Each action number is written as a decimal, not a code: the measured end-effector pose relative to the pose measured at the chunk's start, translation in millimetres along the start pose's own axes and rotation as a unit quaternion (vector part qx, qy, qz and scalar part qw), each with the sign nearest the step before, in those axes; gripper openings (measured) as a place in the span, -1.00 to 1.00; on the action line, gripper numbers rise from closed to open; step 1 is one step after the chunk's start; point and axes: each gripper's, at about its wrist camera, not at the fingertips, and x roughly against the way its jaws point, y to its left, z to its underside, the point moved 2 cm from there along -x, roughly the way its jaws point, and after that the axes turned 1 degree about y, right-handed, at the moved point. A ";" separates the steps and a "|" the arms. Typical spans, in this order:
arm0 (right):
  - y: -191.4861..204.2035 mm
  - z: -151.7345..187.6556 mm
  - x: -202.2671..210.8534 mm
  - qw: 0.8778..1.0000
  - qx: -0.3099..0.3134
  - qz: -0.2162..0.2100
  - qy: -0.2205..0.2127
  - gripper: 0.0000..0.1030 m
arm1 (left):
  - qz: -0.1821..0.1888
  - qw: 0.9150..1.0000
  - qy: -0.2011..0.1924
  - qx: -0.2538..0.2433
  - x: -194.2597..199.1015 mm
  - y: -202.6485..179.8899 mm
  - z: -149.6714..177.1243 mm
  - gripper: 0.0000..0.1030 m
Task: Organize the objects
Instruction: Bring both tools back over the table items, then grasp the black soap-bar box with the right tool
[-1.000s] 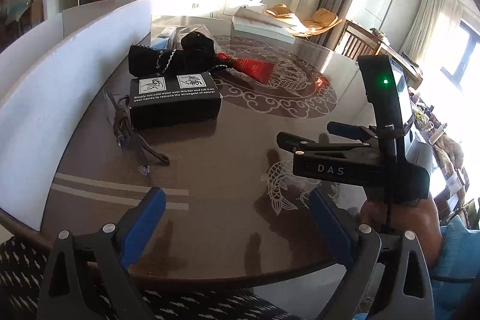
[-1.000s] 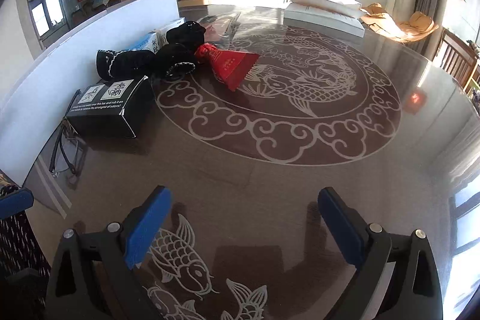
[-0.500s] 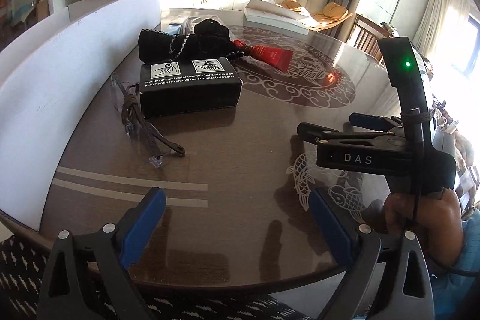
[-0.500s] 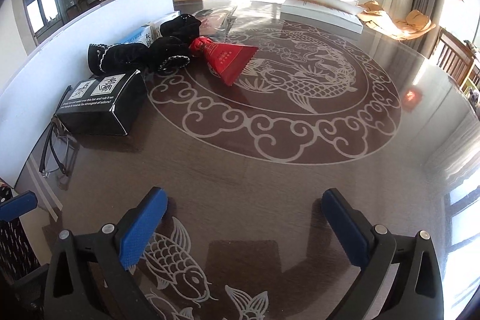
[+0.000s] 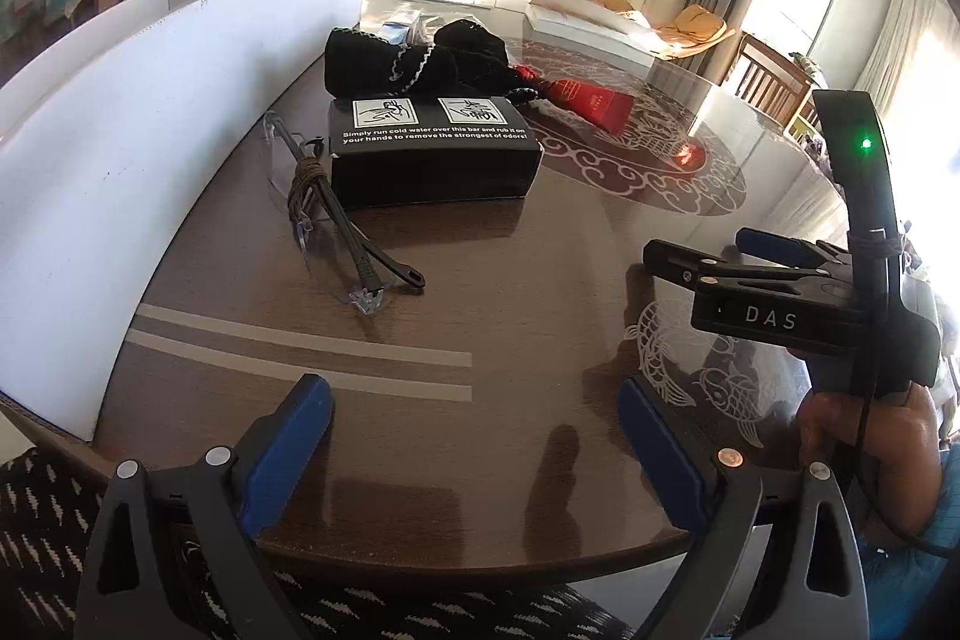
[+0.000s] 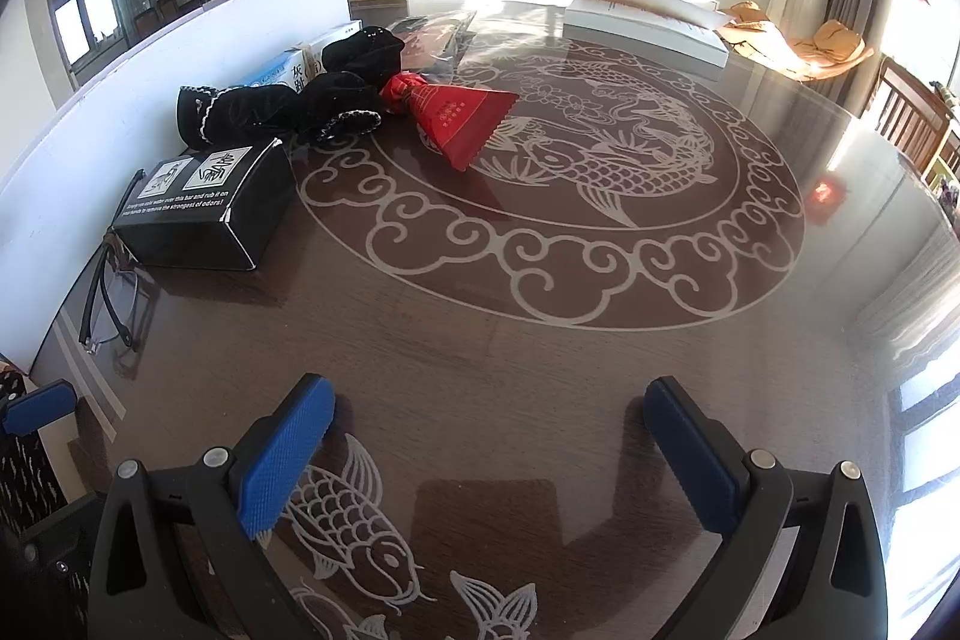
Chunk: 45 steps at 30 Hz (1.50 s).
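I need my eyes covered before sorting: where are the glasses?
The glasses lie folded on the table's left side, between the white board and the black box, just ahead of the left gripper.

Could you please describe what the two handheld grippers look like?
The left gripper and right gripper have black angular frames, silver rivets and textured blue finger pads. The left view shows the right one's white "DAS" lettering, green light, black cable and the bare hand.
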 end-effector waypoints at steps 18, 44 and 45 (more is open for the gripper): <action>134.7 -104.6 -51.7 0.903 0.376 -0.185 0.089 0.84 | 0.000 0.999 -0.011 0.032 9.3 18.1 5.2 0.89; 6.5 -0.1 0.0 0.994 0.089 -0.058 0.027 0.23 | 0.017 0.999 -0.008 0.026 6.8 15.0 0.6 0.89; 6.1 2.2 0.3 0.994 0.090 -0.057 0.025 0.33 | 0.017 1.000 -0.008 0.025 6.1 14.6 -0.2 0.89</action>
